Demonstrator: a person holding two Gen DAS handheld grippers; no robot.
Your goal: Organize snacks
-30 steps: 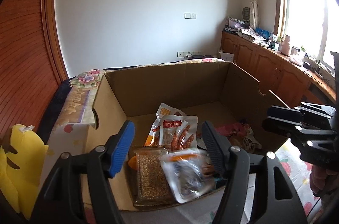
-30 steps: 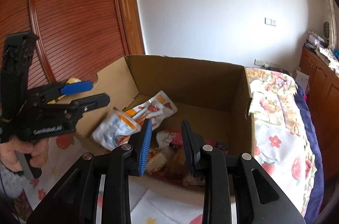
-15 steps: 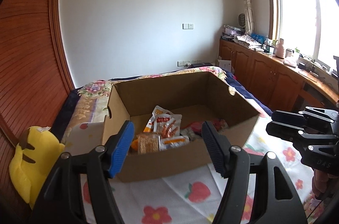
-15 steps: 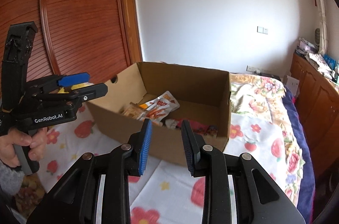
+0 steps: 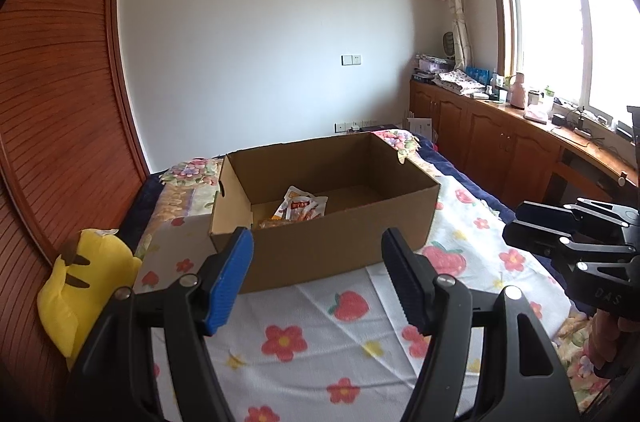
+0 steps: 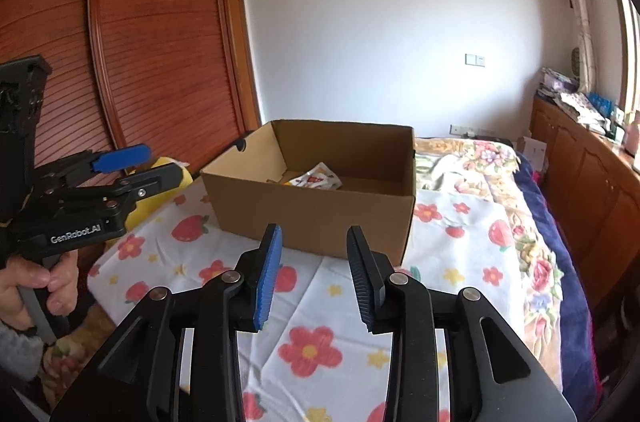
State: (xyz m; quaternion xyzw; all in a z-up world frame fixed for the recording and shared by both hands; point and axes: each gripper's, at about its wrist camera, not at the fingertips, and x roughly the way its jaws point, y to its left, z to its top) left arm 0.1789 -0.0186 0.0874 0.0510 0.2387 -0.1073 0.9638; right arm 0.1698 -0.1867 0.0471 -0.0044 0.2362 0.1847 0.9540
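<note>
An open cardboard box (image 5: 332, 246) stands on the flowered bedsheet (image 5: 320, 342) and holds several snack packets (image 5: 300, 208). It also shows in the right wrist view (image 6: 312, 218), with the packets (image 6: 316, 179) inside. My left gripper (image 5: 318, 278) is open and empty, held back from the box's near wall. My right gripper (image 6: 314, 276) is open and empty, also in front of the box. Each gripper shows in the other's view, the right (image 5: 572, 242) and the left (image 6: 120, 168).
A yellow plush toy (image 5: 84, 286) lies left of the box by the wooden wardrobe (image 5: 52, 122). Wooden cabinets (image 5: 500, 150) with clutter run under the window at the right. A blue blanket edge (image 6: 560, 262) borders the bed.
Both grippers have pulled back and up from over the box, which now looks smaller and farther. Both stay open and empty.
</note>
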